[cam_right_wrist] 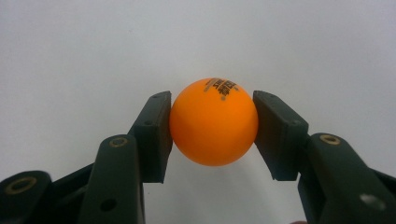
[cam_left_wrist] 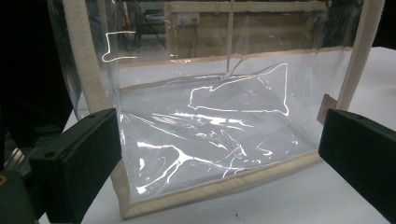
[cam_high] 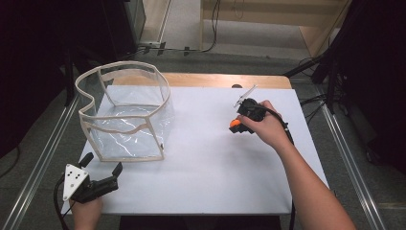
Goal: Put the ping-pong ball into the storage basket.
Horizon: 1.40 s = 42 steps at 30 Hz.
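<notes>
Clamping an orange ball [cam_right_wrist: 214, 122] between both jaws over the white table [cam_high: 210, 163], the right gripper [cam_high: 235, 125] hovered well apart from the clear, cream-edged bag [cam_high: 125, 115] standing at the table's left, while the left gripper [cam_high: 102, 165] waited just beside that bag, jaws spread wide and empty.

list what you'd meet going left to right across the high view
left gripper → clear bag → orange ball → right gripper, whose jaws hold the ball → the person's right hand
</notes>
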Available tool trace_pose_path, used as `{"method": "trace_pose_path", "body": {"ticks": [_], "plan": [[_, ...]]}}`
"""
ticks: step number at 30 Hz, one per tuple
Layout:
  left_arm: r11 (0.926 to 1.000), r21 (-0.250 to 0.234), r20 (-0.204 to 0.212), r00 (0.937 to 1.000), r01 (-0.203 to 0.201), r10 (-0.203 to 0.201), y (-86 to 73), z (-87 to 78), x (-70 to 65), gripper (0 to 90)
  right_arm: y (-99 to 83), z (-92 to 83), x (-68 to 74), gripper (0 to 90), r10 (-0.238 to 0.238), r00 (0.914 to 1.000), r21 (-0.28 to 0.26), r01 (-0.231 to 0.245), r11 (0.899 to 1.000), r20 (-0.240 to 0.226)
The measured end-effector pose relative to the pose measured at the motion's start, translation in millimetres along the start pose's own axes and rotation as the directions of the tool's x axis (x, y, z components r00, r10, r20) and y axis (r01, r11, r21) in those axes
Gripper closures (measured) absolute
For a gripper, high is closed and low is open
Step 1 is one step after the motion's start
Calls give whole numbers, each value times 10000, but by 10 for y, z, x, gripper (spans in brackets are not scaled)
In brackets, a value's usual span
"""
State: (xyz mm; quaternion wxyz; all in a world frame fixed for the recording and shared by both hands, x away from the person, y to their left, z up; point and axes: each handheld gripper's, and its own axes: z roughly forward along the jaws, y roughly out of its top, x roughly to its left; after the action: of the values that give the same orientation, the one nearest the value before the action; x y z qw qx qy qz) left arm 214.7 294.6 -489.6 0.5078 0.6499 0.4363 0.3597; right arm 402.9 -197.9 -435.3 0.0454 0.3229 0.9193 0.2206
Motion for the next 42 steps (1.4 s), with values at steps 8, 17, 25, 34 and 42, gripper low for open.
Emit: {"method": "trace_pose_path", "body": {"ticks": [8,17,25,34,42], "plan": [[10000,0,10,10000,1,-1,0,0,1,0,65,-8,38,475,-134,9999,-18,134,9999,-21],[10000,6,16,10000,7,-7,0,0,0,0,145,-16,81,475,-255,9997,-43,254,9997,-63],[10000,8,24,10000,1,-1,0,1,-2,0,225,-31,126,475,-453,9989,28,453,9990,-139],[10000,7,25,10000,10,-10,0,2,0,0,376,-79,190,475,-731,9972,-50,730,9973,-154],[10000,-2,29,10000,13,-13,1,4,-2,0,487,-91,256,475,-992,9948,-85,991,9950,-218]]}}
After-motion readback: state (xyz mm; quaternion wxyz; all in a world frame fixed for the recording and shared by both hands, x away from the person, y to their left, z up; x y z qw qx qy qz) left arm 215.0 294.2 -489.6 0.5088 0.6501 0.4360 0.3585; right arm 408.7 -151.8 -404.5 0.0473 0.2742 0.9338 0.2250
